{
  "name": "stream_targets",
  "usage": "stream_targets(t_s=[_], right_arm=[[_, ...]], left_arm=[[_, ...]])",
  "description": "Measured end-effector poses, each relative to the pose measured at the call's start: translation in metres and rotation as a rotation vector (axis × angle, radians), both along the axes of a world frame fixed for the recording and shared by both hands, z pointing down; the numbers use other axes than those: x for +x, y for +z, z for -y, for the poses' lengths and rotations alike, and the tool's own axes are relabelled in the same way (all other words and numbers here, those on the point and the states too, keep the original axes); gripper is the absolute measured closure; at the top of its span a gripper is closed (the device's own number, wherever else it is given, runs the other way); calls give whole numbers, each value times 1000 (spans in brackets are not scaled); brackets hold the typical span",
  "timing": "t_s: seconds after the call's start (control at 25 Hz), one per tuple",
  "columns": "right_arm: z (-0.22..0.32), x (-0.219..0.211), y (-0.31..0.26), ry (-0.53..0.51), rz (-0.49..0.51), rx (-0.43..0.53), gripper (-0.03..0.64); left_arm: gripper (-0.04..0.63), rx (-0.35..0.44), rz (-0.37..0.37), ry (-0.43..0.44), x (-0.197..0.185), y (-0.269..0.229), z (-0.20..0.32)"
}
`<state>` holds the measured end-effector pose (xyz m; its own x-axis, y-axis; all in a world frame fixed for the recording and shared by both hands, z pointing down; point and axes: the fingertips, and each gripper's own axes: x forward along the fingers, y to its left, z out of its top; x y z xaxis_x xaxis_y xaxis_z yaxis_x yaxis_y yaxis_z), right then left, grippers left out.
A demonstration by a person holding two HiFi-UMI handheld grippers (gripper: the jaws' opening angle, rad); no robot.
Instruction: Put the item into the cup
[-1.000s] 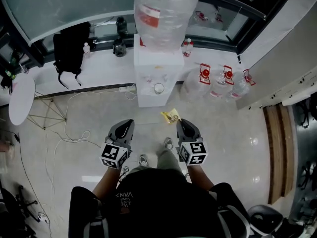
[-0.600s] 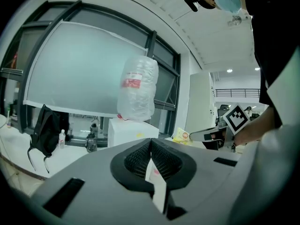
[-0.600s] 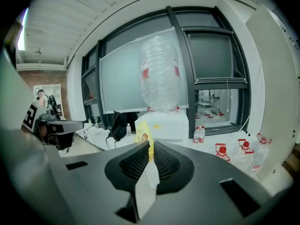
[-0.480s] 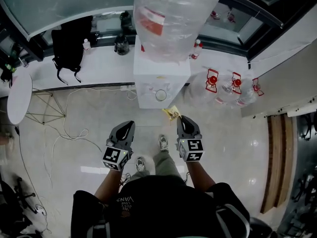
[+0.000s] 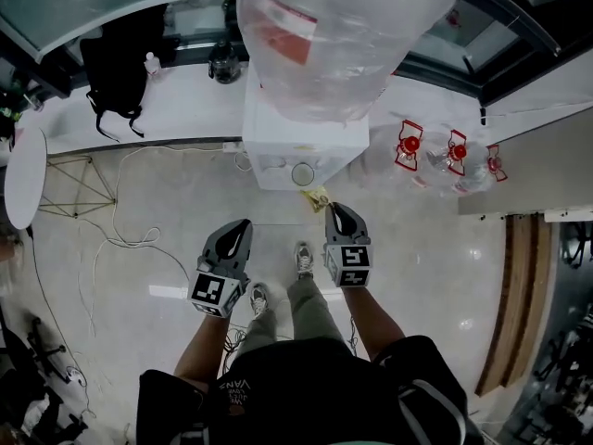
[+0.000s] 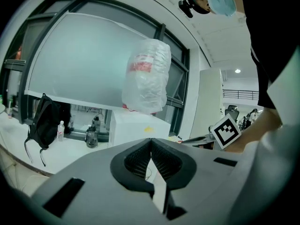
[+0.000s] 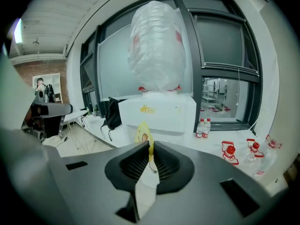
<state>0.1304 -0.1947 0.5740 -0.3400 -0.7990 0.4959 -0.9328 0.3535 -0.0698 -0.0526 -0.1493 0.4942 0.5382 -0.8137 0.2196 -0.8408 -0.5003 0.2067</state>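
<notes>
Stepping closer to the water dispenser [image 5: 301, 142] brings the right claw [image 5: 335, 211], pinching a yellow packet [image 5: 318, 197], near the cup [image 5: 303, 173], so the drop looks next; the left claw [image 5: 241, 227] is closed, empty.

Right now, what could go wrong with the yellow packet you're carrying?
The right hand-held gripper pinches the yellow packet only by its lower edge, so it might slip out. The cup on the water dispenser looks small, so the packet could miss it. Loose cables lie on the floor; tripping is possible.
</notes>
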Motion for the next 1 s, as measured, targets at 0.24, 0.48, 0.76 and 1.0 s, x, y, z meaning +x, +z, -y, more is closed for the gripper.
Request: stream_targets(t_s=[0.24, 0.48, 0.76, 1.0], right_arm=[[38, -7, 51, -11, -50, -41, 558], [70, -12, 104, 3, -96, -60, 558], [100, -24, 151, -10, -173, -79, 558], [118, -33, 186, -11, -249, -99, 558]], left_arm=[[577, -29, 12, -22, 0, 23, 20], [575, -58, 14, -51, -8, 45, 28], [575, -81, 10, -95, -22, 67, 33], [575, -118, -2, -139, -38, 86, 24]])
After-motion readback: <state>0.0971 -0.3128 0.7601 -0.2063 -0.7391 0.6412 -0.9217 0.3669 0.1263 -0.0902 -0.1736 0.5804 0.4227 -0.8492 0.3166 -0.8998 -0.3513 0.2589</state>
